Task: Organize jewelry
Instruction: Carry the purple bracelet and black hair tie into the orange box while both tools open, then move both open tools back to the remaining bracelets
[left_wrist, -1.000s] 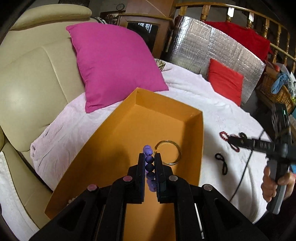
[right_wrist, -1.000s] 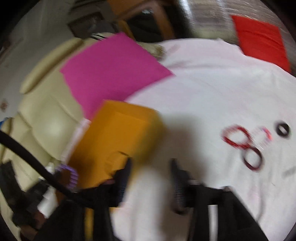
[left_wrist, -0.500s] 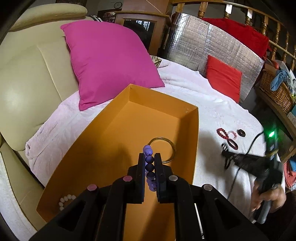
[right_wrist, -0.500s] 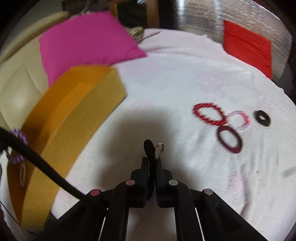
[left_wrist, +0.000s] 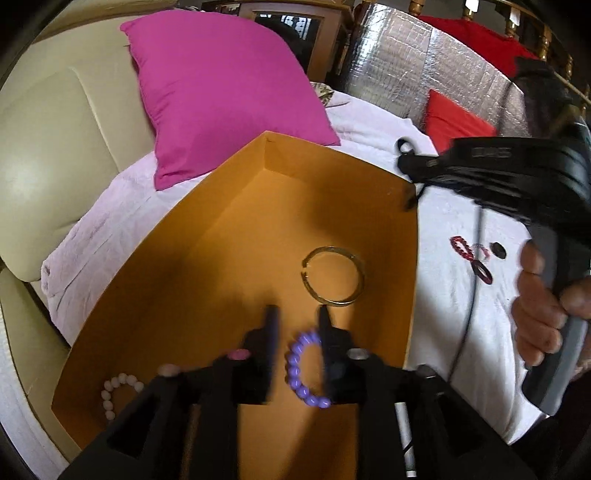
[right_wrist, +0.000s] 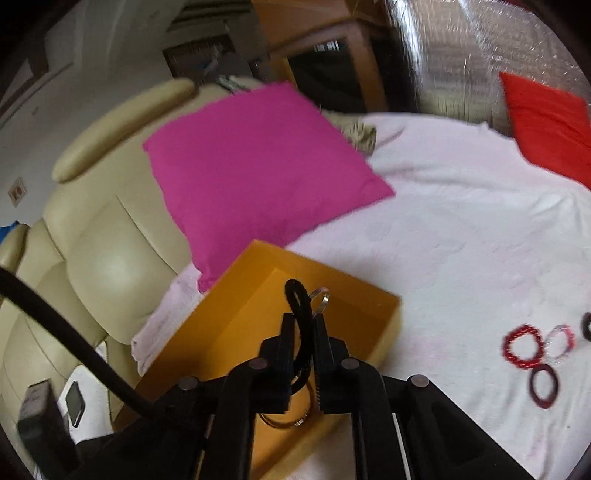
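An orange box (left_wrist: 236, 206) lies on the white bedspread. My left gripper (left_wrist: 295, 317) is open over it; a purple bead bracelet (left_wrist: 301, 373) lies between its fingers on the box floor. A gold bangle (left_wrist: 332, 275) and a white bead bracelet (left_wrist: 120, 387) also lie in the box. My right gripper (right_wrist: 303, 325) is shut on a black cord with a silver ring (right_wrist: 300, 295) and holds it above the box (right_wrist: 236, 317). It shows in the left wrist view (left_wrist: 410, 162) over the box's far right corner.
Red, dark and clear bracelets (right_wrist: 535, 350) and a black ring lie on the bedspread to the right; they also show in the left wrist view (left_wrist: 474, 256). A pink pillow (left_wrist: 229, 85) leans on the cream headboard behind the box. A red cushion (right_wrist: 550, 122) lies far right.
My left gripper opened and the purple bracelet dropped into the box. My right gripper closed on the black cord with the ring on the bedspread, lifted it and carried it over the box.
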